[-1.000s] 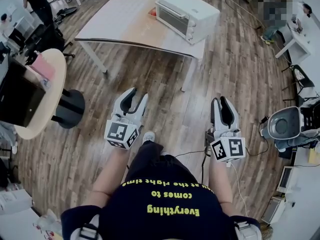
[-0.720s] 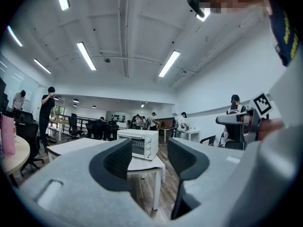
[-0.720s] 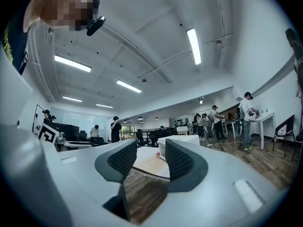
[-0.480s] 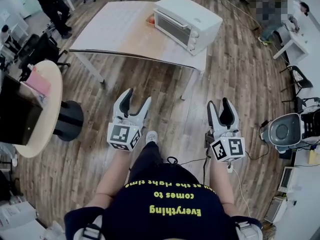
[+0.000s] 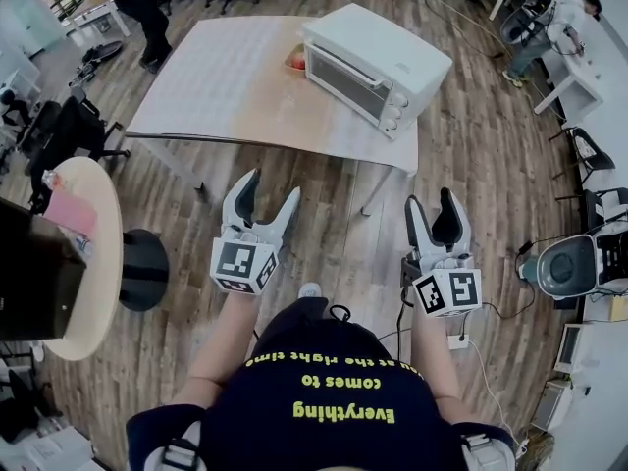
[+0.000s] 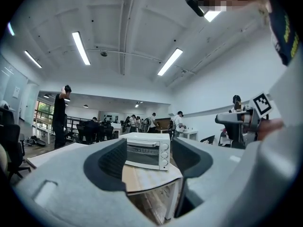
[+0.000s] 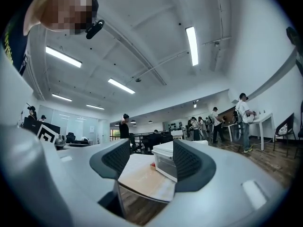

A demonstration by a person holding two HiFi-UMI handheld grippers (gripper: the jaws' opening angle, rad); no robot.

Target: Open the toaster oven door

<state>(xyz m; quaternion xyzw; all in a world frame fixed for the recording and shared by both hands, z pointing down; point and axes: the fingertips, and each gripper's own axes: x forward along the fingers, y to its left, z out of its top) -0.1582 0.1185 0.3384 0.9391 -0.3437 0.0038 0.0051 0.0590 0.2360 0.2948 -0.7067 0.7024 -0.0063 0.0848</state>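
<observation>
A white toaster oven [image 5: 375, 55] stands with its door closed at the right end of a pale table [image 5: 226, 77]; it also shows as the toaster oven [image 6: 145, 150] in the left gripper view and the toaster oven [image 7: 163, 161] in the right gripper view. Both grippers hang in the air well short of the table. My left gripper [image 5: 267, 190] has its jaws opening with nothing between them. My right gripper [image 5: 433, 202] also has its jaws opening and holds nothing.
A small red thing [image 5: 295, 62] lies behind the oven. A round wooden table [image 5: 93, 253] with a dark screen stands at the left. Office chairs [image 5: 64, 130] and a standing person [image 5: 142, 8] are beyond the table. A grey round device [image 5: 567, 266] sits on the floor at the right.
Both grippers' jaws have spread wider. The table and toaster oven have come nearer and lower in the head view as the person walked toward them.
</observation>
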